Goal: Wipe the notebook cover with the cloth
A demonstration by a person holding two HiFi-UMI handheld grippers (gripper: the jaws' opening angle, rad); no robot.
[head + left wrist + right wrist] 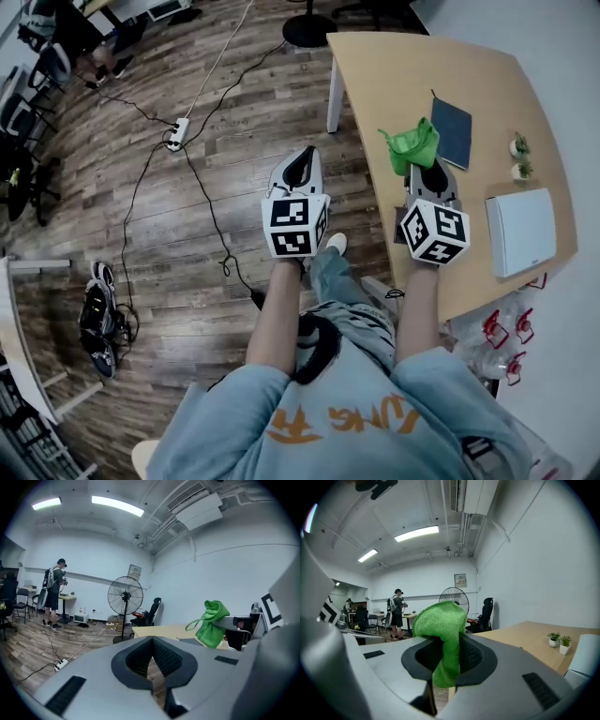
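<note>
sleeves (281, 412) fill the bottom edge. left gripper (304, 157), at centre over the floor (187, 244), has its jaws pressed together on nothing. right gripper (425, 169) pinches the green cloth (411, 145) over the table (394, 75); the notebook (453, 131) lies just beyond, upper right.

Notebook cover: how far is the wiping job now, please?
Done: the green cloth is picked up, clamped in the right gripper. In hand: the cloth hangs in the air beside the dark notebook, which lies flat on the table; it does not appear to touch the cover. The left gripper is shut on nothing, out over the floor. Left: all of the wiping.
</note>
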